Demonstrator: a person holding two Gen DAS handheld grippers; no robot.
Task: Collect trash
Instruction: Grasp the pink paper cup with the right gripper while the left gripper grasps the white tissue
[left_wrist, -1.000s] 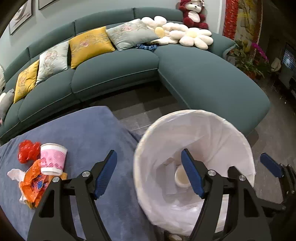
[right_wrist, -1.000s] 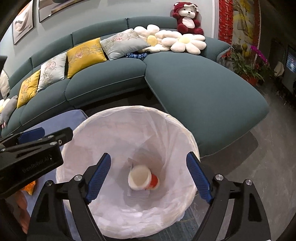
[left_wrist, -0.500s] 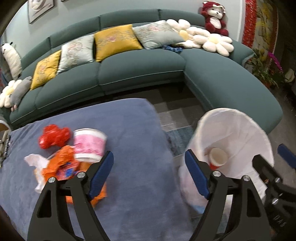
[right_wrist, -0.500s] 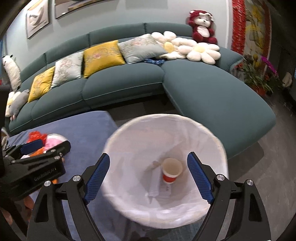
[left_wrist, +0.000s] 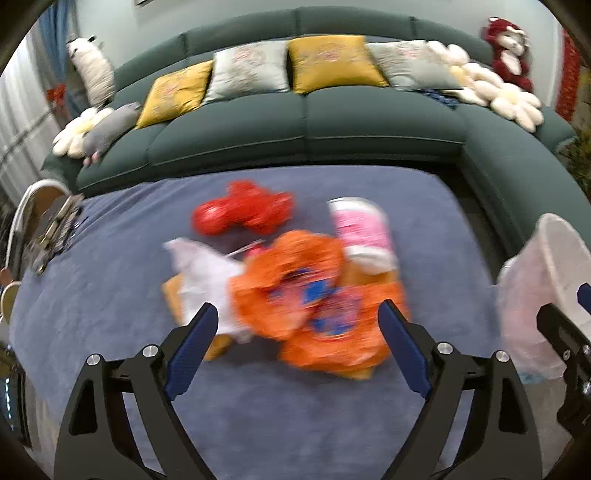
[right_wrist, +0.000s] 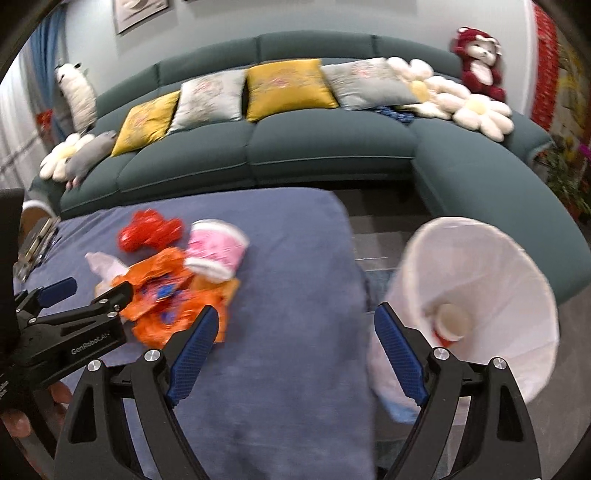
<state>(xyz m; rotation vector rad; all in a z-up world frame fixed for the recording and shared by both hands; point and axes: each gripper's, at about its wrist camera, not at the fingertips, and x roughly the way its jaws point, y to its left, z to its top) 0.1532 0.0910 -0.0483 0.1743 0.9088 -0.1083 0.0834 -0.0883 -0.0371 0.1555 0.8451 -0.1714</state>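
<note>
Left gripper (left_wrist: 297, 325), jaws just widened, empty above crumpled orange plastic wrappers (left_wrist: 314, 295) on blue-grey cloth-covered table (left_wrist: 295, 424) | right gripper (right_wrist: 295, 332) agape, empty | white-lined round trash bin (right_wrist: 480, 288) right of table

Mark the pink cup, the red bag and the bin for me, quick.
pink cup (right_wrist: 216, 249), right wrist view, on its printed side.
red bag (left_wrist: 242, 216), left wrist view, on the middle of the crumpled plastic.
bin (right_wrist: 491, 254), right wrist view, on the white liner's inner wall.
</note>
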